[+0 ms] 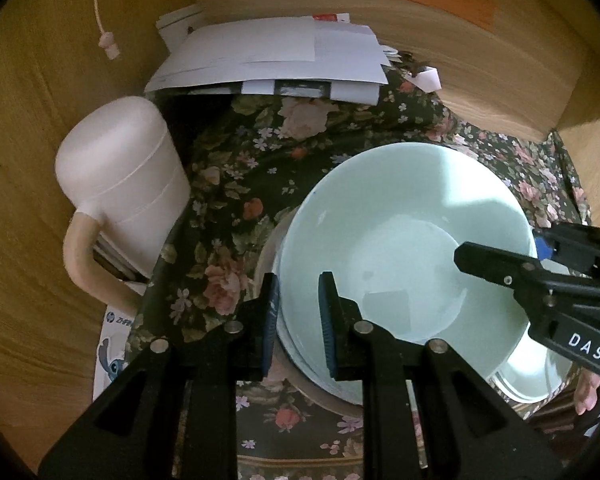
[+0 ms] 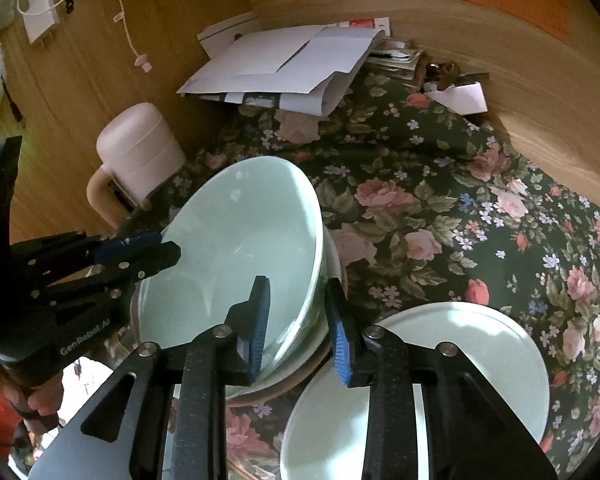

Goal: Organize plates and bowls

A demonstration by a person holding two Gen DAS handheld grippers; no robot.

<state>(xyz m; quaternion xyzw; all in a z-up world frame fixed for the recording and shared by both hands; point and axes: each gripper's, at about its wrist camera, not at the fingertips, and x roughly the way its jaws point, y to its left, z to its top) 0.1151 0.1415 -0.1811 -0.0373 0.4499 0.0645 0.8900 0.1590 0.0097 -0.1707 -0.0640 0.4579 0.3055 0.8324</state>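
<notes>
Left wrist view: my left gripper pinches the near rim of the pale green glazed ceramic bowl, nested in stacked dishes on the dark floral tablecloth. My right gripper straddles the opposite rim, pads slightly apart from it, beside a pale green round plate.

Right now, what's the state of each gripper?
Left gripper: shut on the rim of the green bowl.
Right gripper: open, astride the same rim, seemingly not pressing it.
</notes>
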